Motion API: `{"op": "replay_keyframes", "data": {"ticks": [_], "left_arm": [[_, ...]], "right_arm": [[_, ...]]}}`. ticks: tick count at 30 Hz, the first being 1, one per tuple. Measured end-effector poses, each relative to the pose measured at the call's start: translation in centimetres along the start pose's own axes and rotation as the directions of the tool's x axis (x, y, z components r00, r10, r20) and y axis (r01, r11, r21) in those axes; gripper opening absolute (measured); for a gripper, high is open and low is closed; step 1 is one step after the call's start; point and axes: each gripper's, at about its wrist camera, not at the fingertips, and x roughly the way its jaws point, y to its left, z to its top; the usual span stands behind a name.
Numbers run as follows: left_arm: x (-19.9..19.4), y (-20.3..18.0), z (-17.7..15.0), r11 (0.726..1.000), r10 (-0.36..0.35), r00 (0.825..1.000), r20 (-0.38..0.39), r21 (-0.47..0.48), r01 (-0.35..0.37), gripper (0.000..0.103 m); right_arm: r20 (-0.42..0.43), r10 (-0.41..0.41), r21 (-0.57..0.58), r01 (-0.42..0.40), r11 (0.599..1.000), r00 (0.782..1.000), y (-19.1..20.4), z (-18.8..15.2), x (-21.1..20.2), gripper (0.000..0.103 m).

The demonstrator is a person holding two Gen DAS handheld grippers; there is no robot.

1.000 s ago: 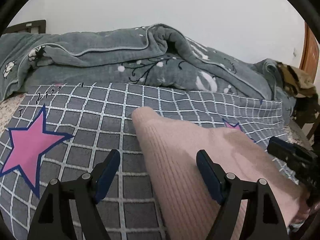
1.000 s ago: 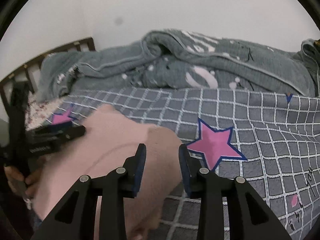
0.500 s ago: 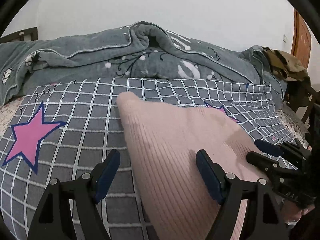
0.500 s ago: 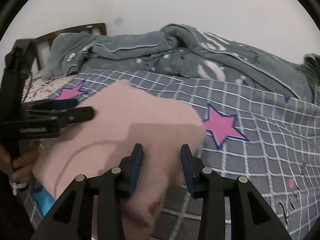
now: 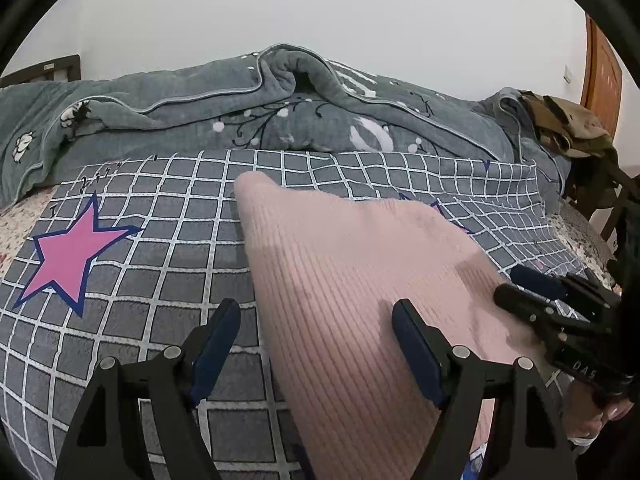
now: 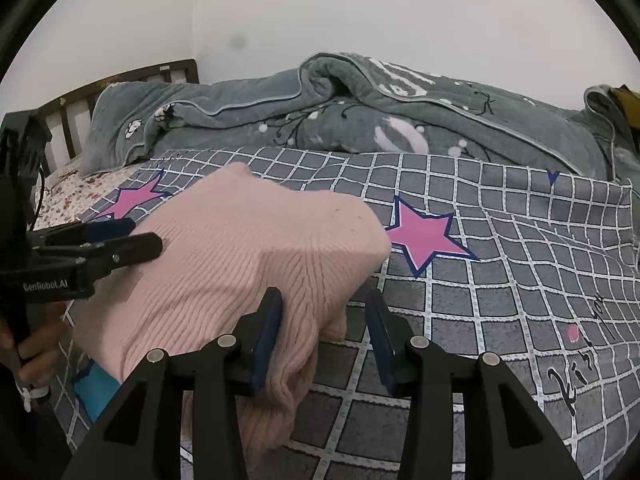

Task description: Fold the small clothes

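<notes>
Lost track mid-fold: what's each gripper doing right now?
Left gripper: open, holding nothing, over the pink sweater's left edge.
Right gripper: open, holding nothing, at the sweater's right edge.

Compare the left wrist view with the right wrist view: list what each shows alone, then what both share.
Left wrist only: a wooden door at far right, and a camouflage garment in front of it.

Right wrist only: the slatted headboard, and black script printed on the checked cover.

Both: the pink knit garment, the grey blanket, the checked star bedcover, both grippers with jaws open.
</notes>
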Motion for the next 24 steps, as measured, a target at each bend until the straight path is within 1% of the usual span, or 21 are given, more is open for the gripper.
{"op": "replay_keyframes", "data": {"ticks": [10,18,23,24], "left_arm": [[-1.2,1.0,-1.2,0.999,-0.030,0.999,-0.011,-0.040,0.030,0.077],[-1.8,1.3,-2.0,0.999,-0.016,1.000,-0.024,-0.035,0.016,0.077],[-2.3,1.2,-3.0,0.998,-0.021,0.999,-0.040,-0.056,0.019,0.077],[-2.4,1.1,-3.3,0.998,-0.022,0.999,-0.042,-0.059,0.020,0.077]], "right_arm": [[0.013,-0.015,0.067,0.015,0.998,1.000,0.1,-0.6,-1.4,0.041],[0.007,-0.038,0.109,0.037,0.993,0.999,-0.2,-1.0,-1.6,0.041],[0.007,-0.056,0.128,0.055,0.990,0.998,-0.4,-1.4,-1.9,0.041],[0.008,-0.061,0.132,0.060,0.989,0.998,-0.4,-1.5,-1.9,0.040]]}}
